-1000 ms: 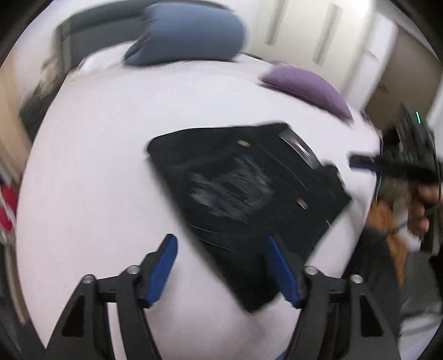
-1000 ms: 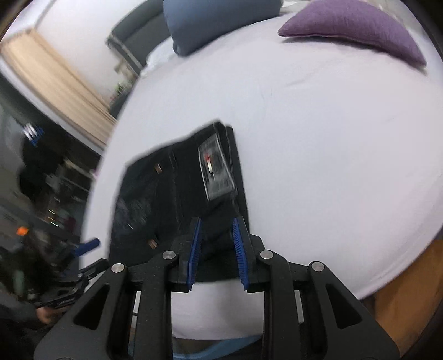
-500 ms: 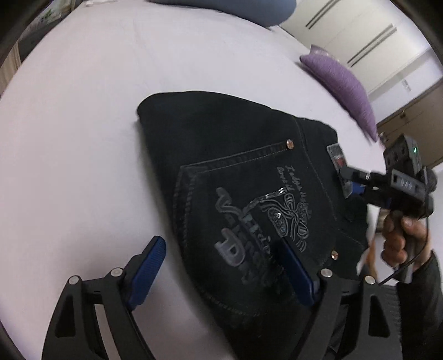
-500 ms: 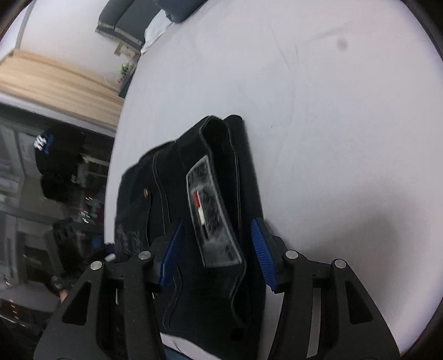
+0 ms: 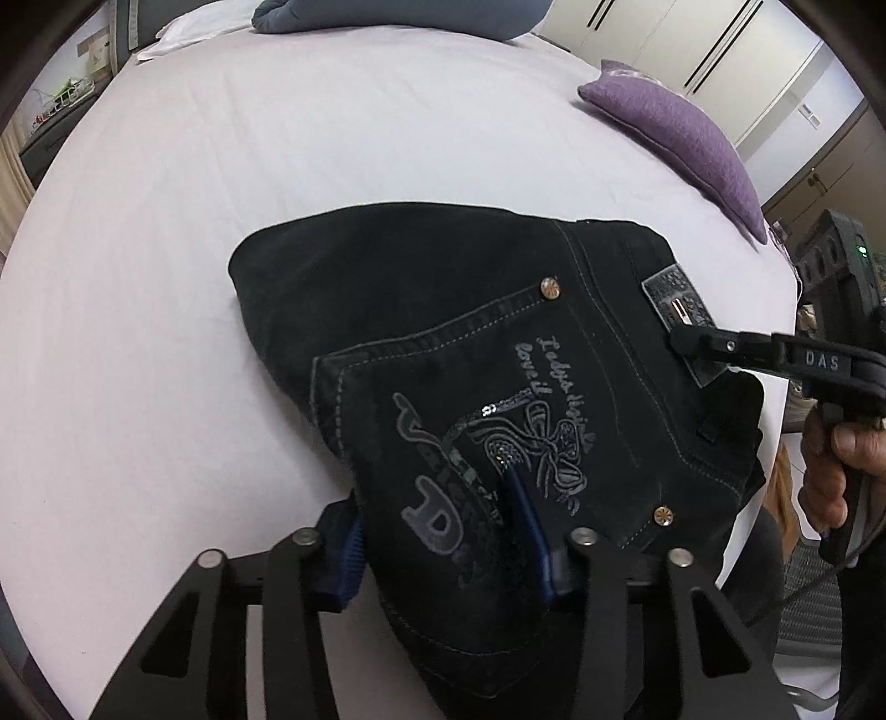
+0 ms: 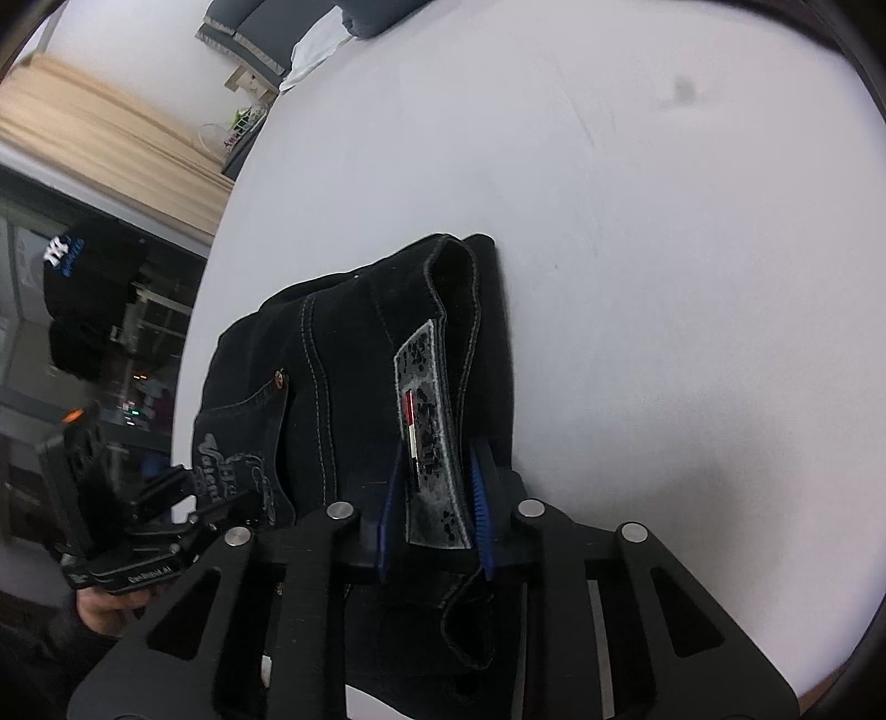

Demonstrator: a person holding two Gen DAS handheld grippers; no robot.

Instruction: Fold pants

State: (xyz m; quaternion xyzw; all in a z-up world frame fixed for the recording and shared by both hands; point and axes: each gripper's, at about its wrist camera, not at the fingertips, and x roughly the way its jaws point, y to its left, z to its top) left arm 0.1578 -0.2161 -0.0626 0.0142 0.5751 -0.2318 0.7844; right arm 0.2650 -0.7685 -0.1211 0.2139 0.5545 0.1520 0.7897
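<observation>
So we've got the black jeans [image 5: 454,354], already folded into a compact stack, lying near the edge of the white bed [image 5: 277,138], back pocket w/ the grey embroidered logo facing up. Our left gripper [image 5: 443,531] has just been closing and now pinches the near pocket-side edge of the stack: one blue pad [image 5: 529,509] presses on top of the denim, the other sits under the fold. Our right gripper [image 6: 434,498] has also just been closing, and its narrow jaws clamp the waistband right at the grey leather brand patch [image 6: 432,443], denim bunched between the pads.

Risks from here, as we judge it:
- Right grip looks like it takes only the top waistband layer; the lower layers hang loose below it, so a lift could peel the stack open.
- Left pad sits on the raised embroidery and sequins, so it may slide if we pull sideways.
- If the two hands don't move together, the fold skews or twists btw. them.
- Stack is close to the mattress edge; a slip on the near side drops denim off the bed.
- Purple cushion [image 5: 681,127] and blue pillow [image 5: 398,16] lie well apart, no snag there.
</observation>
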